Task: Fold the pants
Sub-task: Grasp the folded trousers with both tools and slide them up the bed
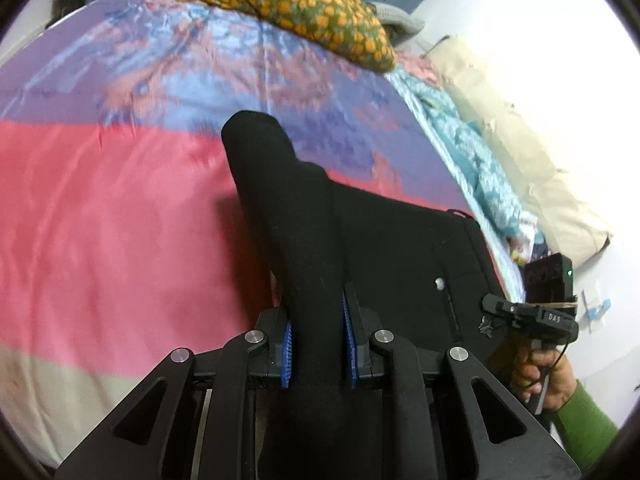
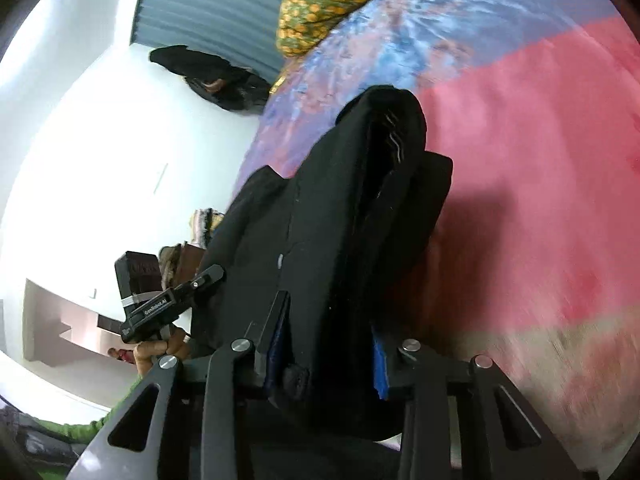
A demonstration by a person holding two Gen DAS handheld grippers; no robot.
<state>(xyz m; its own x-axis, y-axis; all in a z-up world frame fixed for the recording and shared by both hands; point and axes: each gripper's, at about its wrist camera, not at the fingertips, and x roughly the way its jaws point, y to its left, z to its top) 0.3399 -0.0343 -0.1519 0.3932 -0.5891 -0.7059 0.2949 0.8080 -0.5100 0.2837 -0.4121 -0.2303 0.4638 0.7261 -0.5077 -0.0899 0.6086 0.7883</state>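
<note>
The black pants [image 1: 304, 216] hang lifted over a bed with a pink, purple and blue cover [image 1: 120, 208]. My left gripper [image 1: 316, 312] is shut on a bunched fold of the pants between its blue pads [image 1: 286, 348]. In the right wrist view my right gripper [image 2: 326, 320] is shut on a thick bunch of the same pants [image 2: 344, 208], which shows a zipper and a small button. The right gripper's body shows in the left wrist view [image 1: 532, 312]; the left gripper's body shows in the right wrist view [image 2: 168, 304].
An orange-and-green patterned pillow [image 1: 288, 4] lies at the head of the bed. A light blue cloth [image 1: 468, 148] and a beige cushion [image 1: 516, 148] lie along the bed's right edge by the white wall. Dark clothing [image 2: 208, 76] hangs on the wall.
</note>
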